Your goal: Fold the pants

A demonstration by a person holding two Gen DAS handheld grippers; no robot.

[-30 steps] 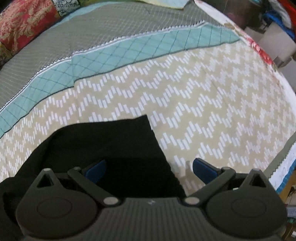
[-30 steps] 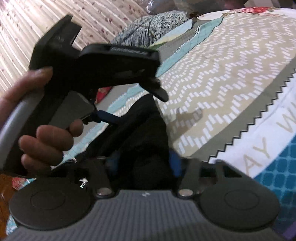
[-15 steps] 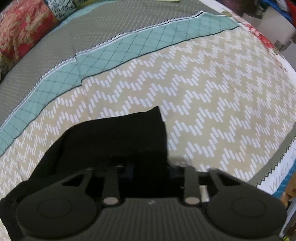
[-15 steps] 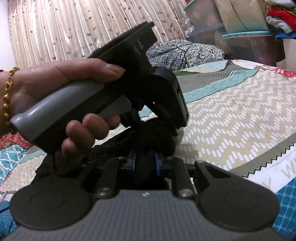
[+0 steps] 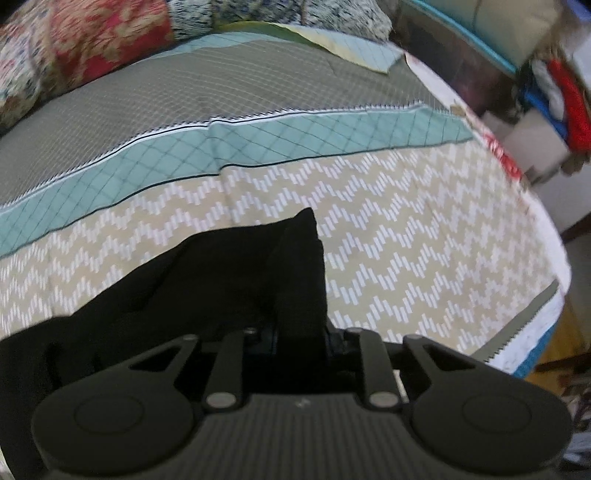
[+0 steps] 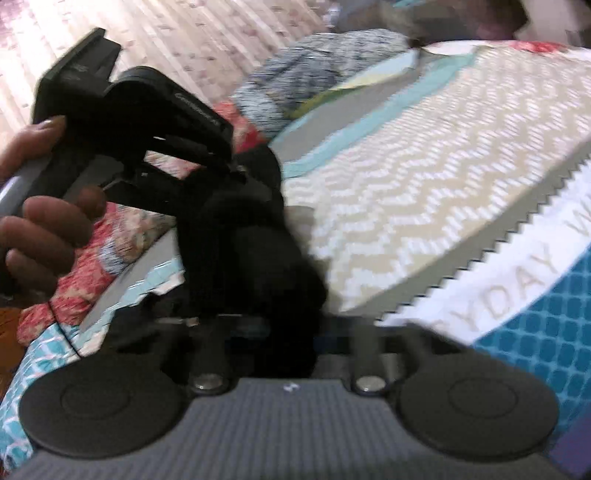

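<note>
The black pants [image 5: 221,280] lie bunched on the bed, one corner raised toward the camera in the left wrist view. My left gripper [image 5: 300,334] points steeply down, its jaws still closing, pinched on that corner with the pads buried in cloth. In the right wrist view a thick fold of the same pants [image 6: 258,251] runs between the jaws of my right gripper [image 6: 291,332], which are also still closing and squeeze the fold. Just beyond it a hand [image 6: 40,229] holds the left tool's black housing [image 6: 155,110] over the same bunch of cloth.
The bedspread [image 5: 406,229] has a beige chevron zone, a teal band [image 5: 295,144] and a grey zone behind. Floral pillows [image 5: 74,48] lie at the head. The bed's edge [image 5: 554,295] drops off at the right, with shelves of clothes [image 5: 561,96] beyond. A curtain [image 6: 184,33] hangs behind.
The left jaws went from wide open to pinched on the pants' corner and rose with it. The right jaws tightened on the fold. The cloth bunched up off the bed.
</note>
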